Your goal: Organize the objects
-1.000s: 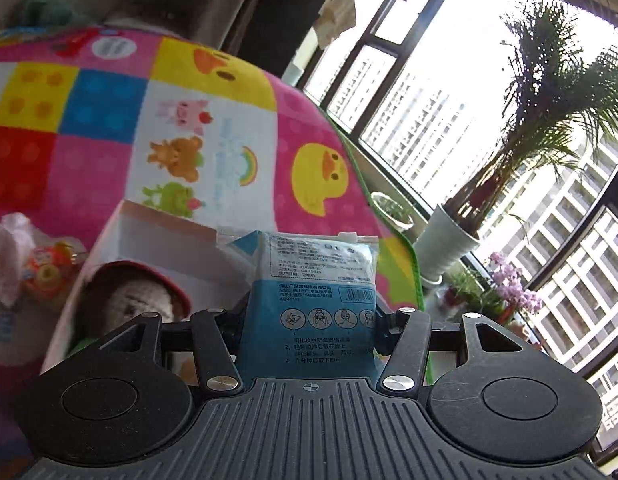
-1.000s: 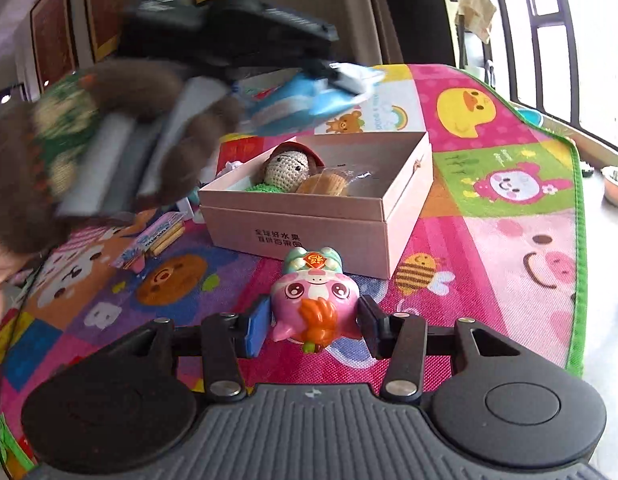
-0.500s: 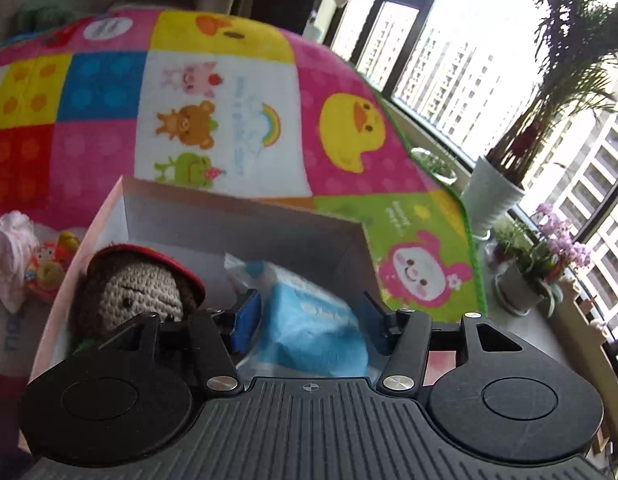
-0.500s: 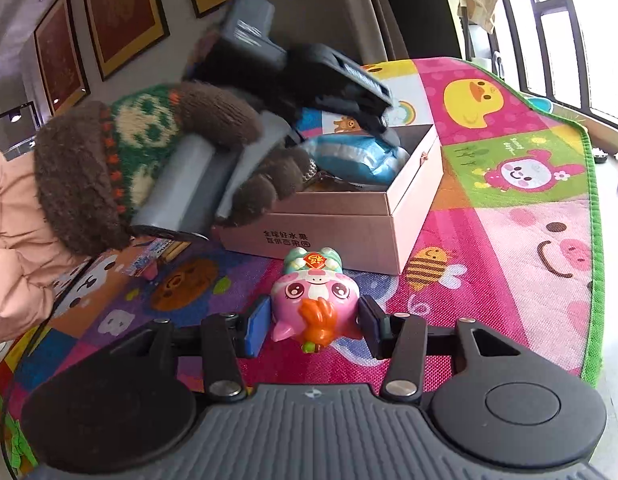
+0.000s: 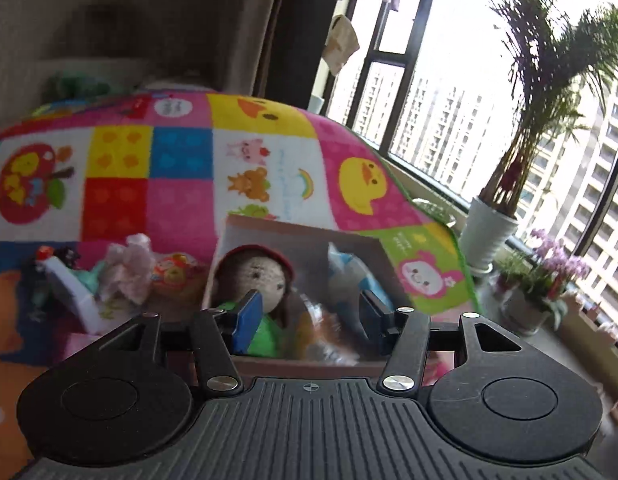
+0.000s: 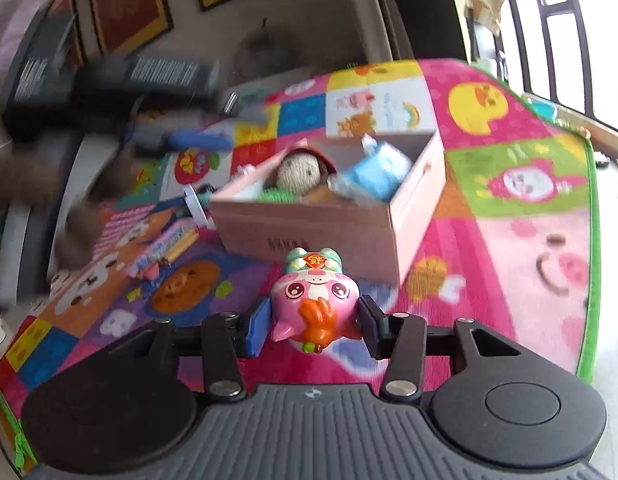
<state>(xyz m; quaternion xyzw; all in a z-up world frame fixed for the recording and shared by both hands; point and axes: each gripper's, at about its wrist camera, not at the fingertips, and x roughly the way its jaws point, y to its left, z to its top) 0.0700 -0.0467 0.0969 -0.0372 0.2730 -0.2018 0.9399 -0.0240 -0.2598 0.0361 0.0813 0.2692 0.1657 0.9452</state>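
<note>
A pink cardboard box (image 6: 329,232) stands on the colourful play mat; it also shows in the left wrist view (image 5: 305,236). In it lie a crocheted doll with a red hat (image 5: 261,276) and a blue packet (image 6: 379,172), also seen in the left wrist view (image 5: 357,276). My left gripper (image 5: 307,318) is open and empty, just in front of the box. My right gripper (image 6: 315,326) is shut on a pink pig toy (image 6: 315,300), held above the mat in front of the box.
Left of the box lie a pink plush (image 5: 127,268), a small snack bag (image 5: 175,272), a white card (image 5: 69,292) and a flat pack of sticks (image 6: 165,248). Potted plants (image 5: 493,232) stand by the window at the mat's right edge.
My left gripper lowered the blue packet into the box, let go of it and drew back up and to the left. The right gripper kept still with the pig toy.
</note>
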